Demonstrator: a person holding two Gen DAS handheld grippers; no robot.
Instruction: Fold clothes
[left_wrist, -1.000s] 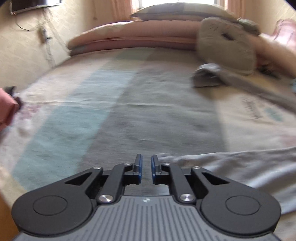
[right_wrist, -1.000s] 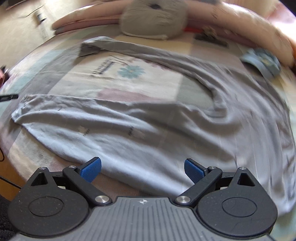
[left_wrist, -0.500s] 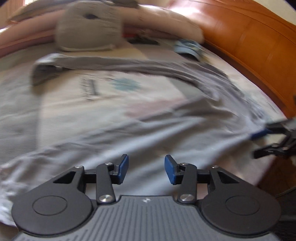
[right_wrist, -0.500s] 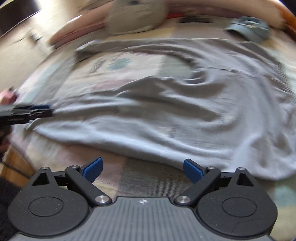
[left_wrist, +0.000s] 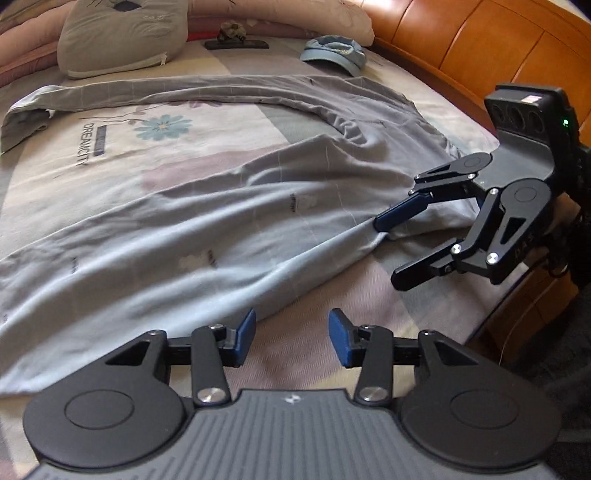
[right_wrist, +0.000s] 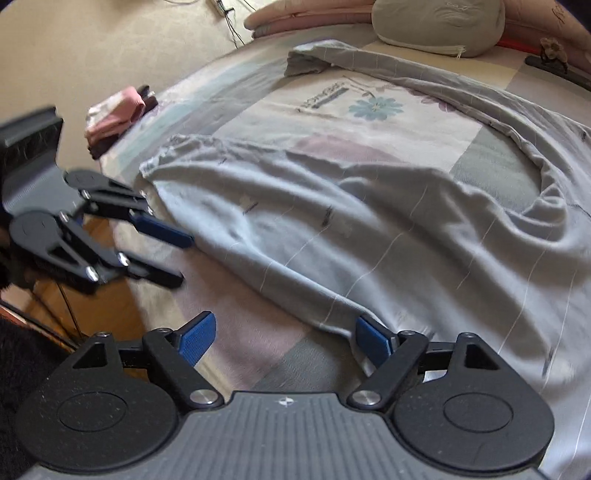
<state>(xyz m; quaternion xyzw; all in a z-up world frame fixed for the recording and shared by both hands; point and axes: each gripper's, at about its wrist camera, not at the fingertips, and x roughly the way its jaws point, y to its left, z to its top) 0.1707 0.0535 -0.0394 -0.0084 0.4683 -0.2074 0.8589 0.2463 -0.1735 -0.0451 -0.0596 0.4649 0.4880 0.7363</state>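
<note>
Across the patterned bedspread (left_wrist: 207, 155) lies a pair of grey trousers (left_wrist: 177, 229), spread flat, one leg (left_wrist: 184, 88) curving away toward the pillows and the other running along the near edge of the bed. At far left in the right wrist view, a small pile of pink folded cloth (right_wrist: 118, 114) sits at the bed's edge, well apart from the trousers. Beside it, the left gripper (right_wrist: 177, 254) hangs over the near hem of the trousers, jaws parted with nothing between them; its own view shows bare bedspread under the gap, the hem just beside its left pad. Toward the middle, a grey cushion (left_wrist: 122, 33) rests against the pink bedding (left_wrist: 258, 14) at the head of the bed, with a blue cap (left_wrist: 332, 50) near it. At right, the right gripper (left_wrist: 388, 251) stands with jaws wide, which have just been closing slightly; one blue pad (left_wrist: 402, 210) touches the waist edge of the trousers while the other stays clear above the bedspread, so no grip is made. Behind it runs the orange wooden bed frame (left_wrist: 461, 44).
</note>
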